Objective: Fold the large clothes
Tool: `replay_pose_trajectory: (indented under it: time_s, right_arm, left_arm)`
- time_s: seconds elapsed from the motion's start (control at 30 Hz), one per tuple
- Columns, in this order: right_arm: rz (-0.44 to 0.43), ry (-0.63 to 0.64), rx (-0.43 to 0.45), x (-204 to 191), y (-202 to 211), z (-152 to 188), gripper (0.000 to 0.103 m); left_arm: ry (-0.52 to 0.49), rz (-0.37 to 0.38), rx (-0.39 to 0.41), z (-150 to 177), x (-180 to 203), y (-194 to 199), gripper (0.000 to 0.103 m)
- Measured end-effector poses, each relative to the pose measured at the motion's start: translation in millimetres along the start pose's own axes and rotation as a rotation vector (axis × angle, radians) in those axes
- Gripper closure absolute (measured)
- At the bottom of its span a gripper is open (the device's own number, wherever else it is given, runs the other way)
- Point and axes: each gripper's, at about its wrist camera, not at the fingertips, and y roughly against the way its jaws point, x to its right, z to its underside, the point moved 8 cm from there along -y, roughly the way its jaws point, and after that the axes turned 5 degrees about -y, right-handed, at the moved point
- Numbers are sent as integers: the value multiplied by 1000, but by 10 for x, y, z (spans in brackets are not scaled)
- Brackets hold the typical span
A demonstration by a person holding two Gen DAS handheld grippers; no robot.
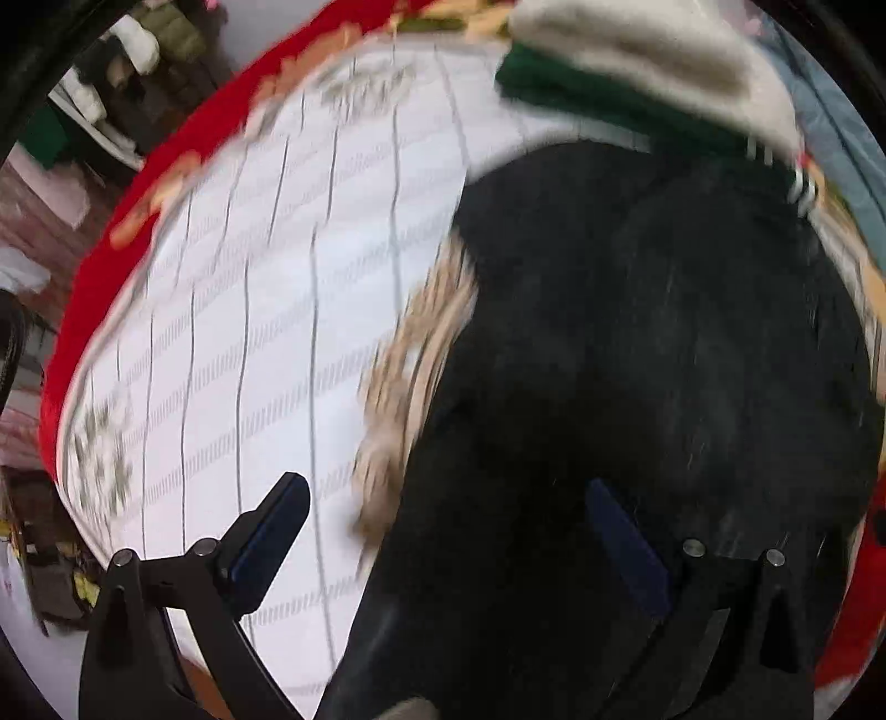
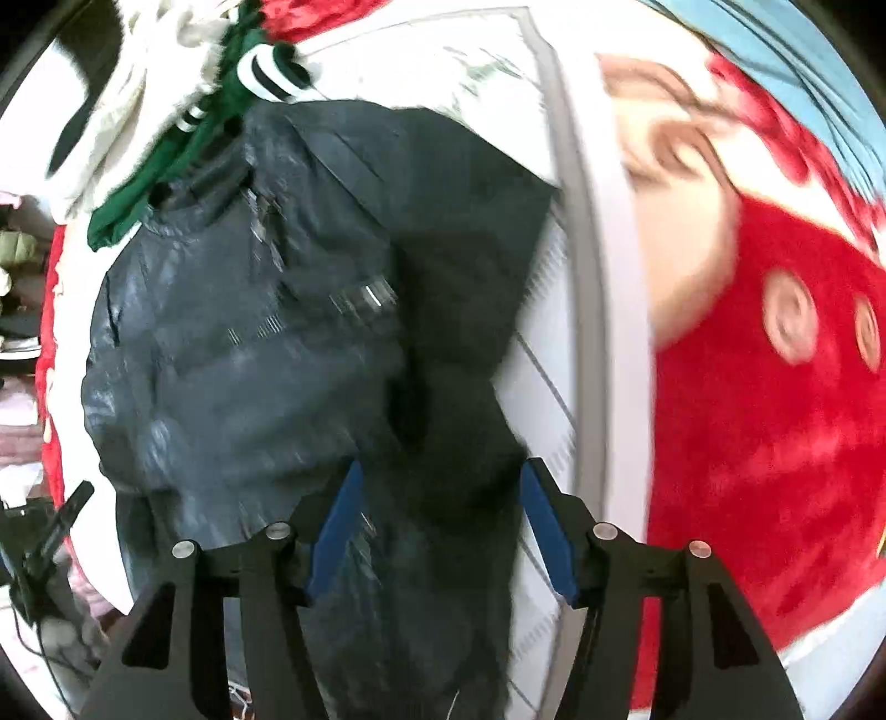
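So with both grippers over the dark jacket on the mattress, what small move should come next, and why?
Probably lower the right gripper and close it on the dark jacket. Its jaws stand apart with jacket fabric beneath them, not pinched. The left gripper is wide open at the jacket's fur-trimmed edge, holding nothing, so no fold can start until an edge is gripped.

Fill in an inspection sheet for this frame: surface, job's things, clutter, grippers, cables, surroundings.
Surface: white quilted mattress with grey lines, over a red blanket.
Job's things: dark jacket spread on the mattress, tan fur trim along one edge; folding not evident.
Clutter: green garment and cream garment heaped at the jacket's far end.
Grippers: left gripper open, above the jacket's edge; right gripper open, above the jacket, pads not pressing.
Cables: dark cable at the lower left of the right view.
Surroundings: blurred piles of clothing beyond the bed.
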Motion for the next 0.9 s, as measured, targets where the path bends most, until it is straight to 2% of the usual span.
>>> replay_pose_trajectory:
  time_s: [0.07,0.17,0.2,0.23,0.27,0.3,0.33,0.4,0.47,0.57,0.7,0.77,0.83,0.9]
  right_arm:
    - [9,-19,-53,161,-152,256,41]
    - [-10,-64,-111,293,-458,515,41]
    - [-7,-77,-120,317,-543,558,41]
    - [-5,-92,-104,326,-586,582,42]
    - [-4,-108,-78,323,-589,584,42]
    - [-15,-118,-62,296,-573,581,57]
    - [-37,-122,-56,247,-554,589,87]
    - [-49,-126,-70,111,-532,638,95]
    - [-56,-121,-63,-32,-491,673,96]
    - [-111,-119,-72,-365,-379,772,97]
    - [-191,-138,-110,-568,-283,1139,99]
    - [-129,-149,-135,-420,-392,1276,98]
    - [-71,-198,-196,-221,-629,1464,98]
    - [-9,-140,-212,-163,-697,1515,98]
  left_arm:
    - [-20,6,-79,248,-48,-252,2]
    - [-10,71,-131,411,-28,-558,6]
    - [-2,96,-106,386,-22,-564,16]
    - [-12,107,-68,346,-8,-531,44]
    - [-44,120,-33,305,36,-483,62]
    - [-76,118,-13,278,70,-445,88]
    - [-100,116,-10,271,95,-428,92]
    - [-131,136,-7,267,103,-416,95]
    - [-153,151,4,231,40,-398,95]
    - [-164,127,39,-1,-278,-352,95]
    - [-177,90,49,-203,-589,-394,95]
    - [-179,97,23,-186,-624,-460,89]
    - [-182,107,2,-157,-623,-490,87]
    - [-194,80,17,-99,-577,-444,86]
